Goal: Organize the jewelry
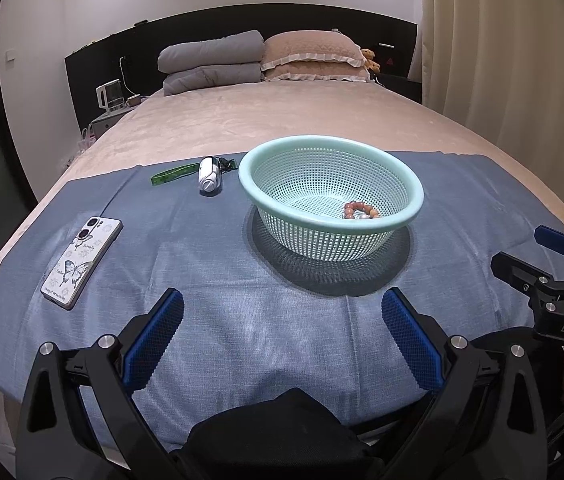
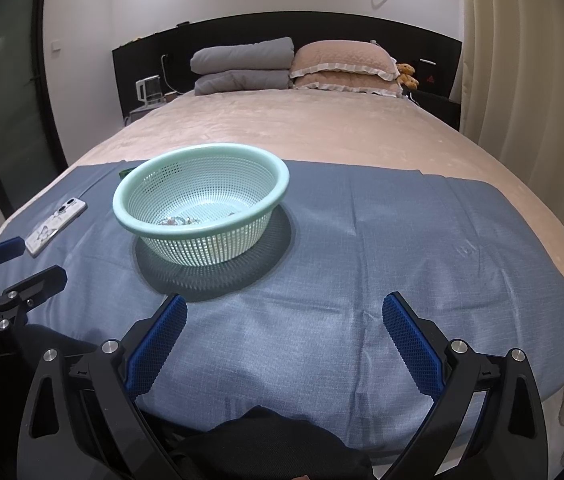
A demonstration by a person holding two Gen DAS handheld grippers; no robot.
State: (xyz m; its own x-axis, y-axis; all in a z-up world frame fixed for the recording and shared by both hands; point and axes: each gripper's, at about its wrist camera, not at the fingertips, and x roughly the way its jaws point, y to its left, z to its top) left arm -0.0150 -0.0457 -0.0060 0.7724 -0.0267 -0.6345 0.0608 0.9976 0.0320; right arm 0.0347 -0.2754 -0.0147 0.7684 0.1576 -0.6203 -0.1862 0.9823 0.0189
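left wrist: left gripper spread wide, empty, over blue cloth | beaded bracelet inside mint colander basket | phone at left || right wrist: right gripper spread, empty | basket well ahead-left

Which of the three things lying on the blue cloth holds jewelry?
The green basket: a bead bracelet lies inside it. The phone and the small white gadget lie flat beside it.
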